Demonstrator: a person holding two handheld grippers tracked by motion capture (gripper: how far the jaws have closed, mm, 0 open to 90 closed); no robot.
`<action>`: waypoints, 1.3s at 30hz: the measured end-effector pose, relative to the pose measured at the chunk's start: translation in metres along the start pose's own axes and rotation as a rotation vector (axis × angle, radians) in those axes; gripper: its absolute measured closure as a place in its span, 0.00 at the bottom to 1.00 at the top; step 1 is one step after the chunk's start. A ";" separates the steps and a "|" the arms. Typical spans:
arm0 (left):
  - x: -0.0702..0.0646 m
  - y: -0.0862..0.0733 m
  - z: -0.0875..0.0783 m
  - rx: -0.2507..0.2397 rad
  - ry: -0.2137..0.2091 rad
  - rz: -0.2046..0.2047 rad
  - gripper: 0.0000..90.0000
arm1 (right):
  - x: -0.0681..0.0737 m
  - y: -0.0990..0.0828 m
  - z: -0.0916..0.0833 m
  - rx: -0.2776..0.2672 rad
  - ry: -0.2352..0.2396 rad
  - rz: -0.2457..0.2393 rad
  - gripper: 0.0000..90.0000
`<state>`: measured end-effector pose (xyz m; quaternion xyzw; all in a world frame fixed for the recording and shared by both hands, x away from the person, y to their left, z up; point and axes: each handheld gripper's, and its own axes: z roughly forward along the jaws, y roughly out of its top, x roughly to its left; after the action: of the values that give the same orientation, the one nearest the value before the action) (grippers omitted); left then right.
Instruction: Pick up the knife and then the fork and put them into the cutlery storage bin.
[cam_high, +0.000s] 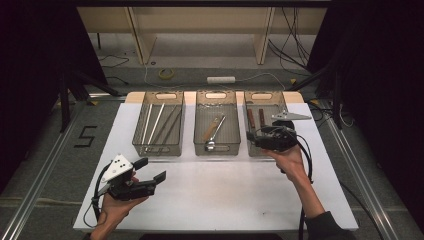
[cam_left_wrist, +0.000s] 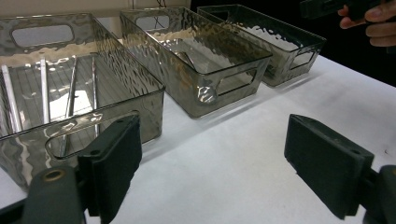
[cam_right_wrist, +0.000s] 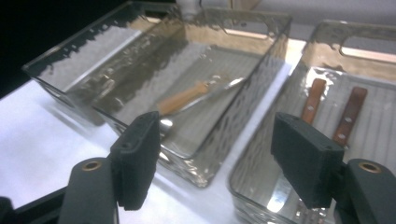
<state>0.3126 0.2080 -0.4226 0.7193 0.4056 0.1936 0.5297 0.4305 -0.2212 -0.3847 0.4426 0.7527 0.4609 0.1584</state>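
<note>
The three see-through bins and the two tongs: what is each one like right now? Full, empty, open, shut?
Left bin: upright, holds long thin sticks lying flat.
Middle bin: upright, holds a wooden-handled utensil and a metal one, lying flat.
Right bin: upright, holds two brown-handled pieces lying flat.
Left tongs: open, nothing between them, above the white table.
Right tongs: open, holding nothing, at the right bin's near end.
</note>
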 end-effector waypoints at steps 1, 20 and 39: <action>0.000 0.000 0.000 0.003 -0.002 0.000 0.20 | 0.002 -0.001 -0.001 -0.007 0.002 -0.003 0.38; -0.002 0.000 0.001 0.006 -0.018 0.002 0.20 | 0.037 -0.038 -0.024 -0.096 0.099 -0.067 0.36; -0.001 0.000 0.000 0.001 -0.025 -0.015 0.20 | 0.037 -0.078 -0.049 -0.133 0.098 -0.081 0.34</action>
<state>0.3116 0.2076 -0.4227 0.7190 0.4045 0.1802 0.5357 0.3379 -0.2329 -0.4174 0.3770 0.7447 0.5242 0.1687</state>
